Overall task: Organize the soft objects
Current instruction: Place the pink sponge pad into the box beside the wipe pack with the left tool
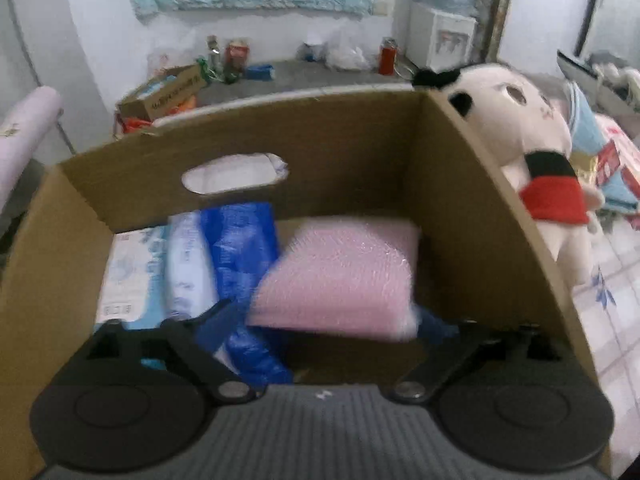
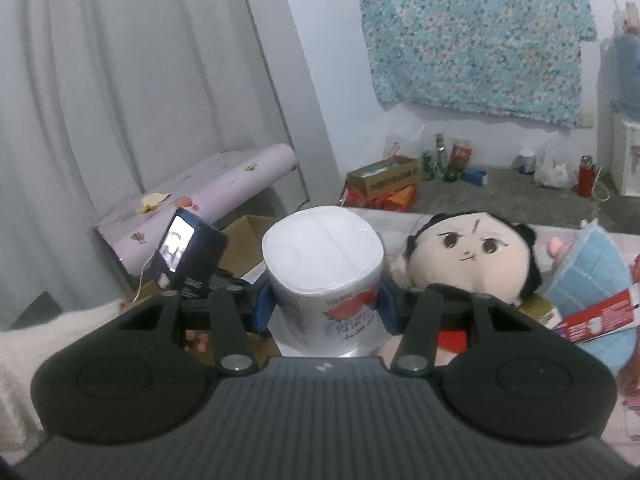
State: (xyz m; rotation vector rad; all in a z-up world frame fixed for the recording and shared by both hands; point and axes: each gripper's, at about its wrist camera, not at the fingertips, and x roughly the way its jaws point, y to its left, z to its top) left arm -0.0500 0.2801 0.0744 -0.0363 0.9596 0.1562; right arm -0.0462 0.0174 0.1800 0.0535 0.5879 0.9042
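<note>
In the left wrist view, my left gripper [image 1: 320,320] holds a pink bubble-wrap pad [image 1: 340,276] between its blue fingertips, inside an open cardboard box [image 1: 460,184]. White tissue packs [image 1: 136,276] and a blue plastic bag [image 1: 244,252] lie in the box at the left. In the right wrist view, my right gripper [image 2: 324,308] is shut on a white wrapped toilet-paper roll [image 2: 324,256], held upright above the bed. A plush doll with black hair [image 2: 472,256] lies just behind it; the doll also shows in the left wrist view [image 1: 520,120], outside the box's right wall.
A blue quilted pouch [image 2: 588,272] and a red-white packet [image 2: 596,316] lie right of the doll. The other gripper's camera [image 2: 188,252] sits at left over the box. Bottles, a carton [image 2: 384,176] and a water dispenser [image 1: 440,36] stand on the floor by the wall.
</note>
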